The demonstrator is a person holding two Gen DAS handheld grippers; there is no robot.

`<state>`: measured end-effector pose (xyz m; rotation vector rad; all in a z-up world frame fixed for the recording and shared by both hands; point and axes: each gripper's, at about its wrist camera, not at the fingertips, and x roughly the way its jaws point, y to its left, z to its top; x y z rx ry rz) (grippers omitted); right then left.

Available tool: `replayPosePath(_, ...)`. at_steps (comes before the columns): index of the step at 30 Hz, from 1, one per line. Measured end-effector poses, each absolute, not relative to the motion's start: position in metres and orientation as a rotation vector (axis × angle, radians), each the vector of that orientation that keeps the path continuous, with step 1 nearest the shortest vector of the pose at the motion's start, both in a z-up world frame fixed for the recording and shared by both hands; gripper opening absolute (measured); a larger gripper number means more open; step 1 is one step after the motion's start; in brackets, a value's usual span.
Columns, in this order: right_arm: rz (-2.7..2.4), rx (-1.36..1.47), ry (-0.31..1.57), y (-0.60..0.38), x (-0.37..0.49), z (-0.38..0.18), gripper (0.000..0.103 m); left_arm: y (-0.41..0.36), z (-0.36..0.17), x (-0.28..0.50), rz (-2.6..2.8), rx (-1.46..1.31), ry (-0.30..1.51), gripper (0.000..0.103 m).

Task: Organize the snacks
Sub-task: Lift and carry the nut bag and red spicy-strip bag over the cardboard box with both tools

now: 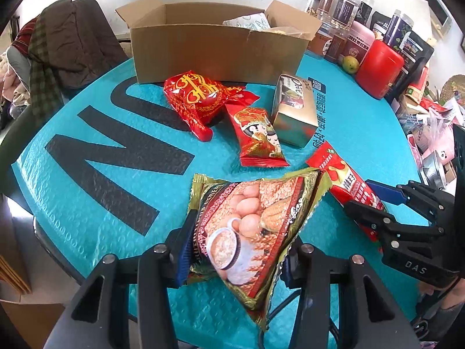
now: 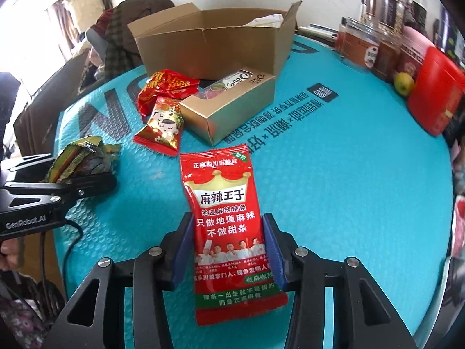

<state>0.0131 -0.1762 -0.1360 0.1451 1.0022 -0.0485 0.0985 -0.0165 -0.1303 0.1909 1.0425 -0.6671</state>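
My left gripper (image 1: 235,241) is shut on a green-gold oatmeal snack bag (image 1: 250,232), which crumples between the pads; it also shows in the right wrist view (image 2: 81,157). My right gripper (image 2: 228,250) straddles a red spicy-strip packet (image 2: 229,226) that lies flat on the teal table; the pads sit at its edges and it looks undeformed. The packet also shows in the left wrist view (image 1: 345,186). An open cardboard box (image 1: 215,46) stands at the back. A red candy bag (image 1: 197,99), a small red cartoon packet (image 1: 257,136) and a gold Dove box (image 1: 295,110) lie in front of it.
Jars, tins, a red canister (image 1: 377,68) and a green fruit (image 1: 350,64) crowd the table's back right. Clothes are piled on a chair (image 1: 58,46) at the left. The teal mat (image 1: 101,151) covers the round table.
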Motion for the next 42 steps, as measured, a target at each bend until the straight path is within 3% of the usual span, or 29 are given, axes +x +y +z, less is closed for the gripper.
replayPosePath(23,-0.073,0.168,0.814,-0.17,-0.026,-0.072,0.046,-0.025,-0.065,0.073,-0.742,0.171,0.846,0.047)
replayPosePath(42,0.017,0.092,0.664,-0.182,0.031,-0.011,0.046,-0.038,0.005,0.118,-0.698,0.121,0.657,0.047)
